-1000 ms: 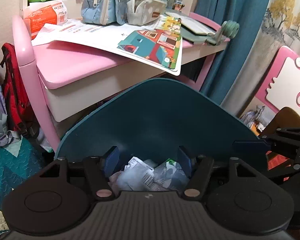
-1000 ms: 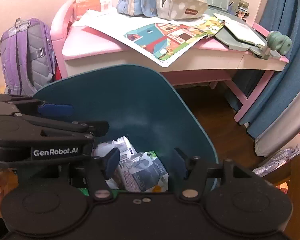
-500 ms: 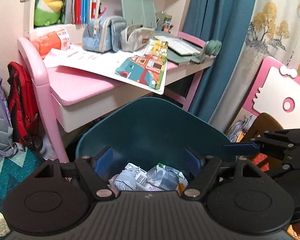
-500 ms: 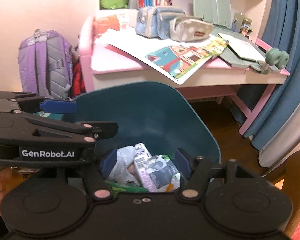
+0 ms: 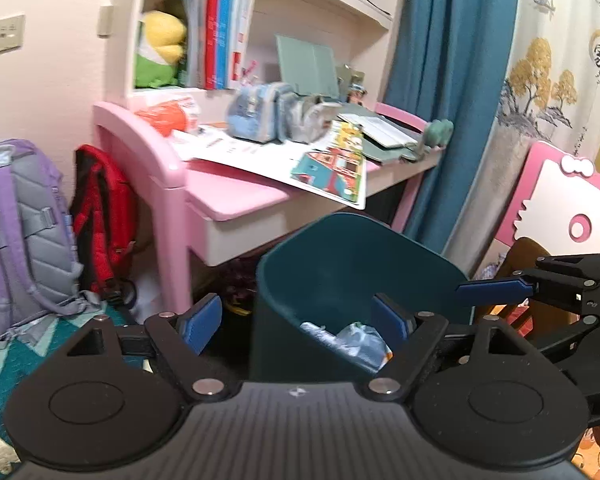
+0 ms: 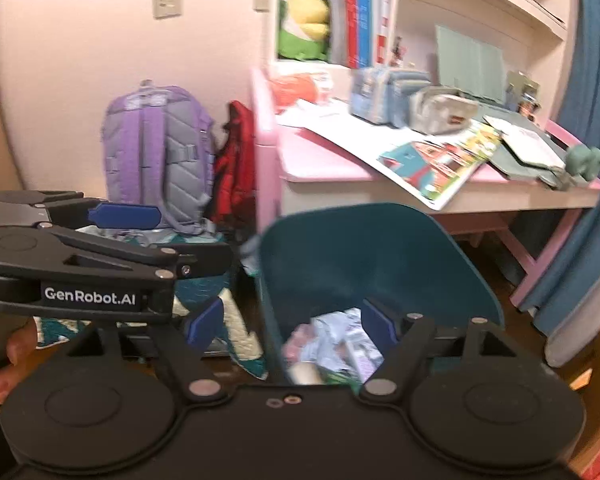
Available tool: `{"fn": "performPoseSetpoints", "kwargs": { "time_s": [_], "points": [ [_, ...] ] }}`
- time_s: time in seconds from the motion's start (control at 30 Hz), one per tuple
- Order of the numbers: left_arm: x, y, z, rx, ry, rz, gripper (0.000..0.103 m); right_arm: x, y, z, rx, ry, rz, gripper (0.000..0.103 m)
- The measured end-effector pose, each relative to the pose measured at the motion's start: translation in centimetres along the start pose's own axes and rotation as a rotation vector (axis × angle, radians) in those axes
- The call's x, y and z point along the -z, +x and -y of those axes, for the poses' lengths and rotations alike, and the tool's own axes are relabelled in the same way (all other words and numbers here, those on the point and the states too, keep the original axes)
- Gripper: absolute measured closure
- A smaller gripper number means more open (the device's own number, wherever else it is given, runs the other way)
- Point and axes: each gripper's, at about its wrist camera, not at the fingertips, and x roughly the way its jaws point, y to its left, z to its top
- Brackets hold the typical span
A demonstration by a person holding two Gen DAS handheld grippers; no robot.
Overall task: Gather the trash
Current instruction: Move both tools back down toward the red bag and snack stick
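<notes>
A teal trash bin (image 5: 360, 264) stands on the floor in front of the pink desk. Crumpled paper and plastic wrappers (image 5: 356, 340) lie in its bottom. My left gripper (image 5: 296, 320) hovers above and in front of the bin, its jaws opening, with the blue pads pressing on nothing. In the right wrist view the bin (image 6: 380, 256) and its trash (image 6: 332, 340) sit just beyond my right gripper (image 6: 292, 325), whose jaws are also opening and hold nothing. Each gripper shows from the side in the other's view: the right gripper (image 5: 496, 288), and the left gripper (image 6: 124, 216).
The pink desk (image 5: 236, 196) carries pencil cases, papers and a picture board that overhangs its edge. A purple backpack (image 5: 16, 216) and a red bag (image 5: 104, 208) lean at its left. A blue curtain (image 5: 448, 80) and a pink board (image 5: 560, 208) stand right. A teal rug (image 5: 4, 356) covers the floor.
Both grippers have drawn back and up from the bin, which now looks smaller and further off. Their jaws have spread wider. More of the shelf and wall shows.
</notes>
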Motion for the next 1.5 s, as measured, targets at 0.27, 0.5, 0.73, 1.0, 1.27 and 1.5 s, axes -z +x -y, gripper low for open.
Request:
{"fn": "performPoseSetpoints", "kwargs": {
  "time_s": [0.27,0.5,0.73,1.0,1.27,1.5],
  "points": [
    [2.7,-5.4,-5.1,-0.080,-0.032,0.041,0.021,0.7,0.5,-6.3,-0.110,-0.064,0.023,0.017],
    [6.4,-8.7,-11.0,-0.161,-0.107,0.060,0.013,2.2,3.8,-11.8,-0.229,-0.101,0.020,0.008],
    [11.8,-9.4,-18.0,-0.238,-0.207,0.055,0.002,4.7,9.7,-16.7,-0.313,-0.052,-0.015,0.000],
    [18.8,-7.3,-25.9,-0.273,-0.327,-0.009,0.000,9.6,18.6,-20.9,-0.322,0.008,-0.152,0.000],
    [26.5,-1.8,-31.9,-0.316,-0.351,-0.151,0.000,16.5,28.6,-22.9,-0.237,0.059,-0.284,0.000],
    [33.3,4.1,-34.6,-0.309,-0.319,-0.272,0.000,22.8,36.7,-22.9,-0.190,0.150,-0.430,0.000]
  ]
}}
